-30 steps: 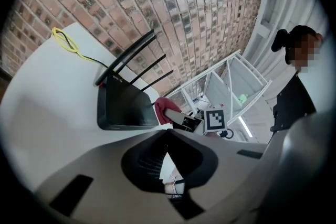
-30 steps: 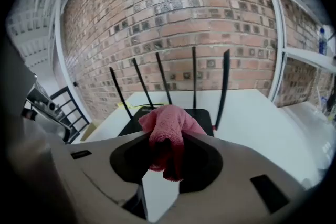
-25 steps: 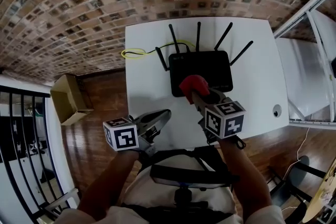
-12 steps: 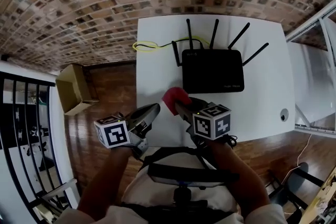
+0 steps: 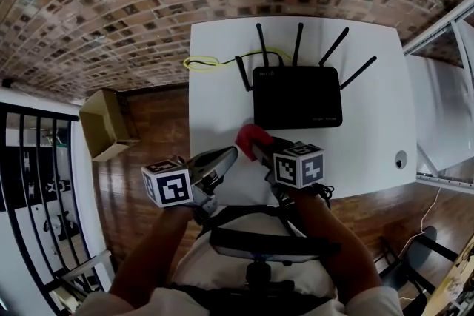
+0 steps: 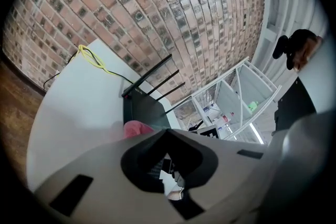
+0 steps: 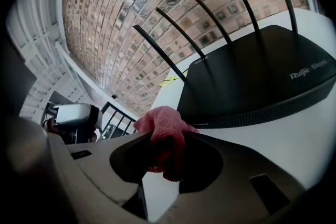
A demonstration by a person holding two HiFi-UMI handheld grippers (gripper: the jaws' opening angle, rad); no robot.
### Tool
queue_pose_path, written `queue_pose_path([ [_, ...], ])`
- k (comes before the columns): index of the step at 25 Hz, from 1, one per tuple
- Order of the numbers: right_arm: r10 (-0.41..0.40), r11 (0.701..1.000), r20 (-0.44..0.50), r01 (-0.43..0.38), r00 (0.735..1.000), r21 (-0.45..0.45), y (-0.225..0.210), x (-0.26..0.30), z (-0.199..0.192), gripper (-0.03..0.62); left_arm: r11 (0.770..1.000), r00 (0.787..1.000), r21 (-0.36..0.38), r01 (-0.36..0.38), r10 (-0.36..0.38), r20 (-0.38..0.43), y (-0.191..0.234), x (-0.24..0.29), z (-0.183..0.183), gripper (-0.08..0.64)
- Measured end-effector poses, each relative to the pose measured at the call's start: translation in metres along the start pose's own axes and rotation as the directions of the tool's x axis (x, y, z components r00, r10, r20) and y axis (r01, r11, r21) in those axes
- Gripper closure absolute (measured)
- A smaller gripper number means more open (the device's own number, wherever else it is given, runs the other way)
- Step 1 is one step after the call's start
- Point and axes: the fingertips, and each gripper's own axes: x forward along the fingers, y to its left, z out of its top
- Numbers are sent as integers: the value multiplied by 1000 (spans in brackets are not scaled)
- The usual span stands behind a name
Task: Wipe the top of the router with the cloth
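Note:
The black router (image 5: 296, 96) with several antennas lies at the middle of the white table (image 5: 222, 107); it also fills the right gripper view (image 7: 257, 81). My right gripper (image 5: 257, 144) is shut on the red cloth (image 5: 249, 135), which bunches out of its tips just in front of the router's near left corner. In the right gripper view the cloth (image 7: 164, 131) hangs between the jaws, close to the router's front edge. My left gripper (image 5: 222, 158) hovers at the table's near edge, left of the cloth, shut with nothing in it. The left gripper view shows the cloth (image 6: 137, 128) and the router (image 6: 142, 110) beyond it.
A yellow cable (image 5: 200, 63) loops on the table behind the router's left side. A round cable hole (image 5: 401, 159) sits near the table's right front corner. A cardboard box (image 5: 104, 126) stands on the wooden floor at left. White shelving (image 5: 444, 85) borders the table's right.
My right gripper has drawn the cloth back off the router's front left corner, down and towards me. The left gripper has shifted slightly towards the cloth.

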Motion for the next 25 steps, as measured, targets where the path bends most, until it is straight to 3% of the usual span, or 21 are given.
queue_pose_path([
  [11,-43,999,0,43,999,-30,-32,-28,7,468,1000,999,3,23,-23,-48,-22,41,-12,551],
  [25,-105,994,29,104,994,11,-91,-88,14,469,999,993,-7,54,-55,-102,-52,105,-33,551],
])
